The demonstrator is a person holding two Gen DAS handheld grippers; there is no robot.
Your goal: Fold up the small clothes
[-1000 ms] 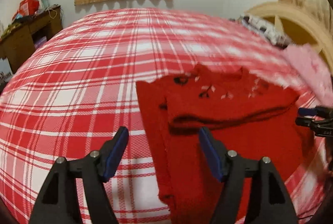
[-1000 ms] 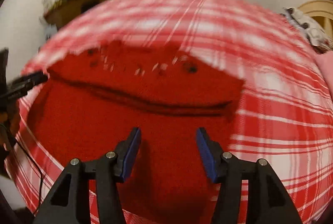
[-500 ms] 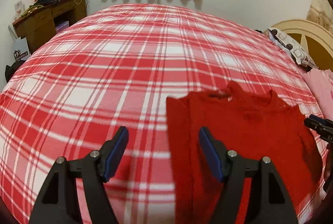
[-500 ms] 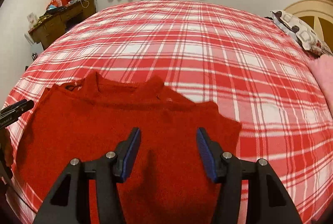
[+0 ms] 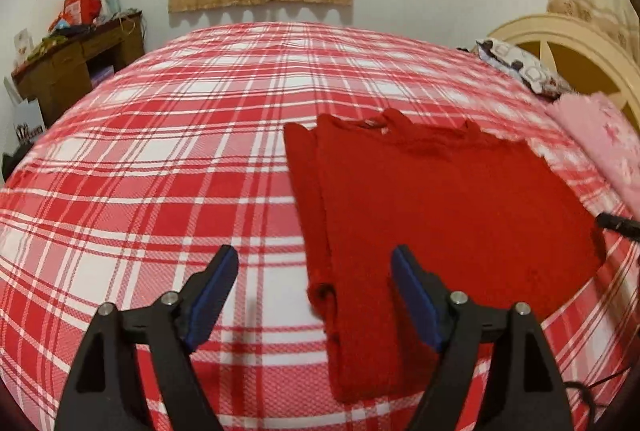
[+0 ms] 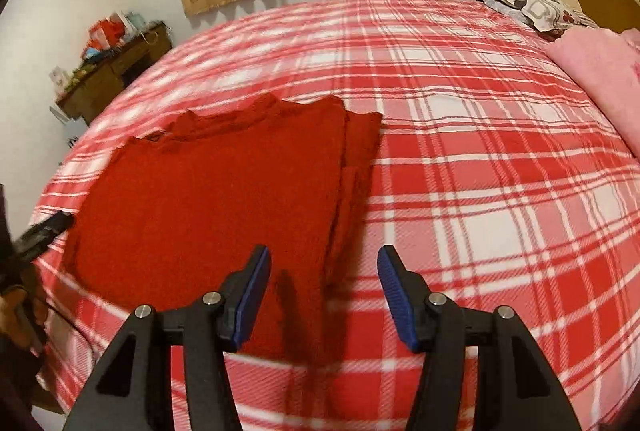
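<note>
A red knitted sweater (image 5: pixel 440 211) lies flat on the red-and-white plaid bed (image 5: pixel 160 171), collar toward the far side, one sleeve folded in along each side edge. My left gripper (image 5: pixel 314 265) hovers over its near left edge; the jaws are opening and the blue pads press on nothing. In the right wrist view the sweater (image 6: pixel 224 199) fills the left half. My right gripper (image 6: pixel 322 267) stands open above its near right edge, with nothing between the pads. Each gripper's tip shows in the other's view: the right gripper (image 5: pixel 618 223) at the right and the left gripper (image 6: pixel 44 231) at the left.
A pink cloth (image 5: pixel 600 147) lies on the bed to the sweater's right, beside a patterned pillow (image 5: pixel 520 67) and a cream headboard (image 5: pixel 580 43). A cluttered wooden desk (image 5: pixel 76 67) stands left of the bed. Plaid bedding stretches beyond the collar.
The folded-over band with embroidery is gone; the sweater now lies flat with a plain side up. Both grippers have drawn apart to its near corners. The left jaws stand wider.
</note>
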